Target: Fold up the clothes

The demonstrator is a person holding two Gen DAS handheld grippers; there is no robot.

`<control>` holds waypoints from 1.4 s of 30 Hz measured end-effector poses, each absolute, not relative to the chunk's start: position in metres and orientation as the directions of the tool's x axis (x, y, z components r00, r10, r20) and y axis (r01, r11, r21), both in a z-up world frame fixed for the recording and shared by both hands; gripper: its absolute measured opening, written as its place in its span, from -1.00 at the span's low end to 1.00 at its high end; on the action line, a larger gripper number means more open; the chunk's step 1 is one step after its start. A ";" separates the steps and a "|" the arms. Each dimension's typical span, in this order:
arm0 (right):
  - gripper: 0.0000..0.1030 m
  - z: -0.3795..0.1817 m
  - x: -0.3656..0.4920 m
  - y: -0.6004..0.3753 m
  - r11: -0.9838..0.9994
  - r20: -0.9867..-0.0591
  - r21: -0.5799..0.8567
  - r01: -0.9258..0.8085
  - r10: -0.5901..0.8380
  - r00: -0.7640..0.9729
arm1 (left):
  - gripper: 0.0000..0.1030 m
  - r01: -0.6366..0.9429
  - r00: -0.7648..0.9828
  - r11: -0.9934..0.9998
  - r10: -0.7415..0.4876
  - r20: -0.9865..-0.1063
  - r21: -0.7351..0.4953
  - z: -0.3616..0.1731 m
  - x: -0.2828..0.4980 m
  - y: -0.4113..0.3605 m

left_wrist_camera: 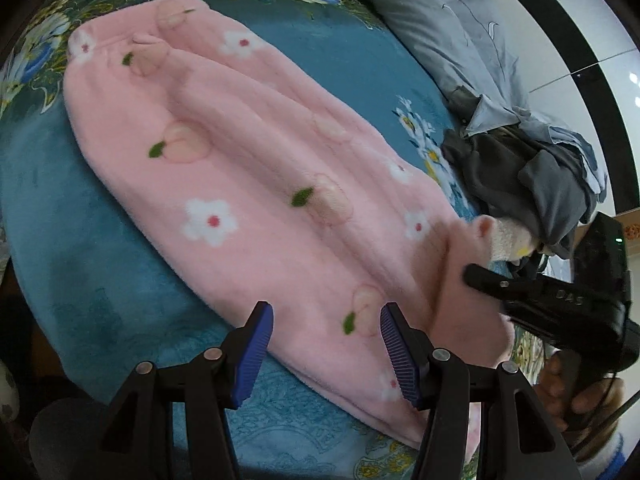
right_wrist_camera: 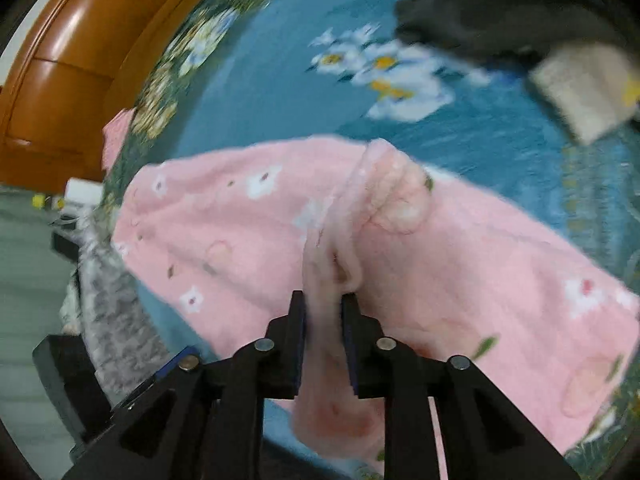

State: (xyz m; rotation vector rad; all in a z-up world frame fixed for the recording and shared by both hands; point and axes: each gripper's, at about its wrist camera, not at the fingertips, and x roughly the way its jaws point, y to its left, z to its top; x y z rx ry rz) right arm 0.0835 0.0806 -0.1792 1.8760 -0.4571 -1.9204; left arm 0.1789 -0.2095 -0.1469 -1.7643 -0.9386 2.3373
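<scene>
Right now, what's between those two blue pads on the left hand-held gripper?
Nothing is gripped. In the left wrist view, the left hand-held gripper is open, and only the pink garment, lying on the bed, shows through the gap.

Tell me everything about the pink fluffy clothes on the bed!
The pink garment looks like soft fleece, printed with white flowers, peaches and green leaves. It lies long and mostly flat on the blue flowered blanket, with soft ridges down its middle. The right gripper is shut on a bunched-up fold of its edge, lifting that part. The left gripper hangs open above the near end, not holding it. A dark clothes pile sits beside it.
</scene>
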 end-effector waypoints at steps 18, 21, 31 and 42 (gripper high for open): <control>-0.13 -0.206 0.099 0.143 -0.684 -0.680 0.724 -0.089 -0.730 0.071 | 0.34 0.241 -0.312 -0.683 0.618 -0.722 -0.689 -0.158 0.165 -0.161; -0.13 -0.200 0.095 0.137 -0.507 -0.504 0.853 -0.128 -0.862 0.056 | 0.34 0.214 -0.315 -0.681 0.631 -0.709 -0.700 -0.152 0.167 -0.158; -0.13 -0.204 0.068 0.173 -0.576 -0.588 0.801 -0.163 -0.808 -0.035 | 0.40 0.147 -0.256 -0.671 0.684 -0.684 -0.726 -0.157 0.151 -0.122; -0.13 -0.213 0.061 0.180 -0.600 -0.615 0.778 -0.188 -0.788 -0.030 | 0.37 0.122 -0.290 -0.840 0.479 -0.829 -0.528 -0.148 0.149 -0.120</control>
